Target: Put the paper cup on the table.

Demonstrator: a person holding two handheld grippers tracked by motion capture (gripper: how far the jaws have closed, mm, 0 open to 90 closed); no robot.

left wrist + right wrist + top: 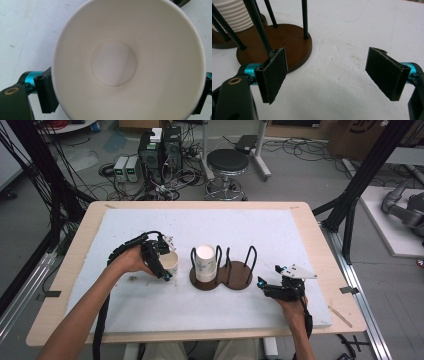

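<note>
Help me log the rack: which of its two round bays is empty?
The right bay, nearest the right tongs. Its black wire loops enclose nothing, while the left bay holds a stack of white cups.

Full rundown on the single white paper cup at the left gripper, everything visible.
The single white paper cup is a plain tapered cup with a rolled rim and a round flat bottom, empty and clean inside. The left gripper holds it, one black jaw on each side of its wall, and its own camera looks straight into the mouth. In the high view it sits over the white foam mat, mouth tilted toward the person, left of the dark brown wooden cup rack, apart from it. Whether it touches the mat cannot be told.
</note>
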